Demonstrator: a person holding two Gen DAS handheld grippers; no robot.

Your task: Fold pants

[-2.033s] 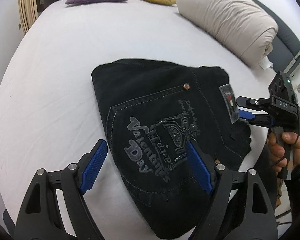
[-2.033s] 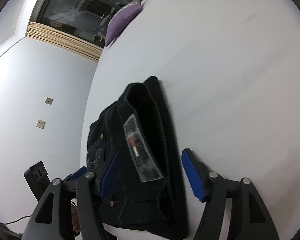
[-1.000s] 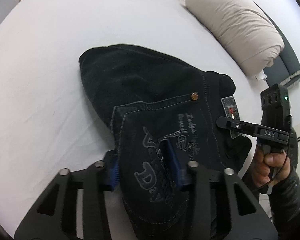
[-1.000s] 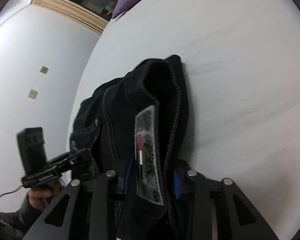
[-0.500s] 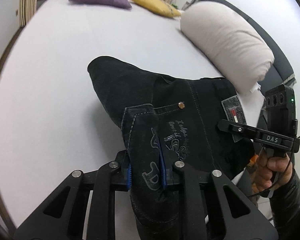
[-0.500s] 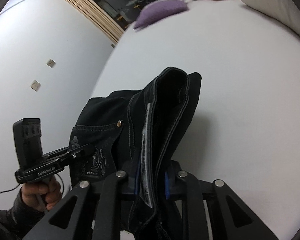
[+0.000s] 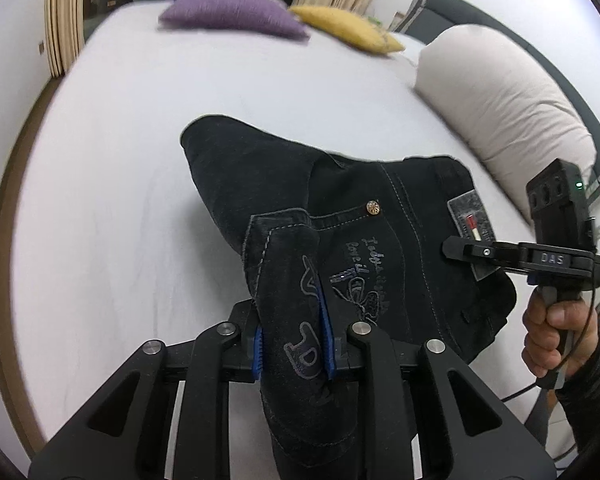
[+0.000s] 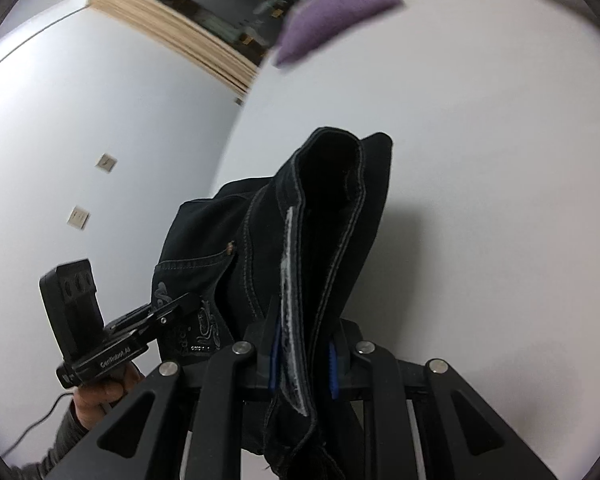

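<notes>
The folded black pants (image 7: pixel 364 216) with grey printed lettering and a grey waist label are lifted off the white bed (image 7: pixel 148 128). My left gripper (image 7: pixel 292 340) is shut on the near pocket edge of the pants. My right gripper (image 8: pixel 303 354) is shut on the waistband by the label (image 8: pixel 290 280). The right gripper also shows in the left wrist view (image 7: pixel 456 249), at the pants' right edge. The left gripper shows in the right wrist view (image 8: pixel 180 306), at the pants' left side. The far fold hangs toward the bed.
A purple cushion (image 7: pixel 232 14) and a yellow cushion (image 7: pixel 344 30) lie at the far end of the bed. A rolled beige duvet (image 7: pixel 500 108) lies along the right side. A white wall (image 8: pixel 80 140) stands to the left.
Both grippers closed on the pants two seconds ago to one second ago. Since then they have raised the near edge of the pants off the bed, and the views tilt up toward the cushions.
</notes>
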